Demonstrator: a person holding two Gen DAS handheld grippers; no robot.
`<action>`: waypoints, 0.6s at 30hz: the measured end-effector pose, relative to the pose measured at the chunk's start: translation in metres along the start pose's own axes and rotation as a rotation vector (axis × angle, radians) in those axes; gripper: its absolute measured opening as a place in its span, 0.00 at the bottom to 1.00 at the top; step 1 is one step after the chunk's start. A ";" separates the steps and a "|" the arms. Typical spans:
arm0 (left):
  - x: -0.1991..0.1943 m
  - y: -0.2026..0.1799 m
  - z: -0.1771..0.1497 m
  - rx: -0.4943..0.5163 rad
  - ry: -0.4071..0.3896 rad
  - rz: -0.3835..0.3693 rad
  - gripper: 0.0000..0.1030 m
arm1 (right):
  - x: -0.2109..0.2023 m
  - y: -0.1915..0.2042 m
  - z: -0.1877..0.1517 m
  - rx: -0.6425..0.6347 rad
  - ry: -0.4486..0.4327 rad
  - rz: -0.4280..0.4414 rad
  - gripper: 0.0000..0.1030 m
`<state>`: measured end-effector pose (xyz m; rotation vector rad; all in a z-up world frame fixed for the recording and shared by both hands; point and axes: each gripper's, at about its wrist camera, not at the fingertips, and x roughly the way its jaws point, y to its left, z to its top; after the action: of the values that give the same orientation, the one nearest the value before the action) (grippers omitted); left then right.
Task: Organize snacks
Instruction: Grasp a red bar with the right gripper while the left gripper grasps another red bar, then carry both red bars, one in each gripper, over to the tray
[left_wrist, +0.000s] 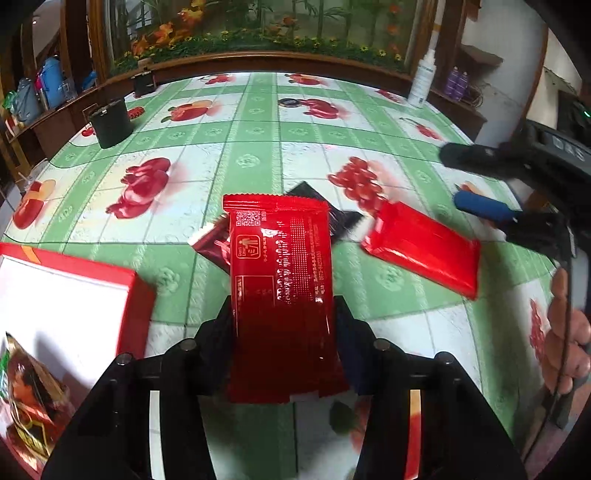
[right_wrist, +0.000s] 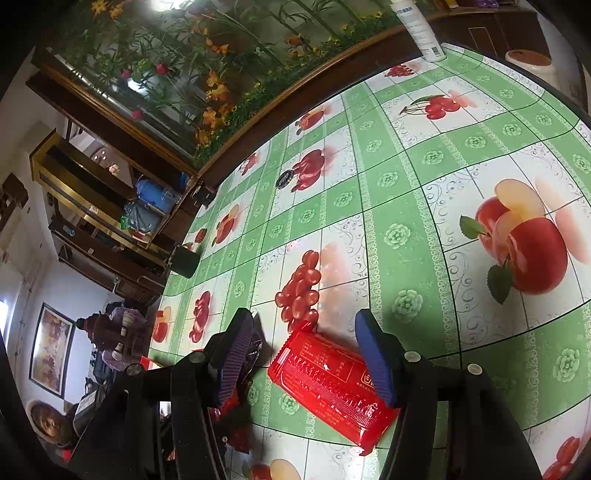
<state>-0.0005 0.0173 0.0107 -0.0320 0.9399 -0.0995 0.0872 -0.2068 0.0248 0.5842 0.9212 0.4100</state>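
Observation:
A red snack packet with white print stands lengthwise between the fingers of my left gripper, which is shut on its long edges just above the table. Under its far end lie a maroon packet and a black packet. A second red packet lies flat on the tablecloth to the right. My right gripper hovers over it, open, with its blue pads apart from the wrapper. A red box with a white inside sits at the left and holds a gold-and-brown snack bag.
The table wears a green and white fruit-print cloth. A black cup stands far left, a white bottle far right, a small dark round thing mid-back. A wooden cabinet runs behind. A person's hand shows at the right edge.

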 end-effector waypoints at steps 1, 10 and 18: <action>-0.002 -0.002 -0.003 0.010 0.000 0.001 0.46 | 0.000 0.001 0.000 -0.008 0.005 -0.001 0.59; -0.041 -0.016 -0.048 0.048 0.070 -0.105 0.46 | 0.023 -0.015 -0.003 -0.014 0.157 -0.056 0.58; -0.067 -0.013 -0.080 0.007 0.106 -0.157 0.46 | 0.031 0.008 -0.017 -0.154 0.278 0.004 0.61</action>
<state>-0.1056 0.0118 0.0180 -0.0942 1.0423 -0.2515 0.0895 -0.1787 0.0029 0.3930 1.1429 0.5701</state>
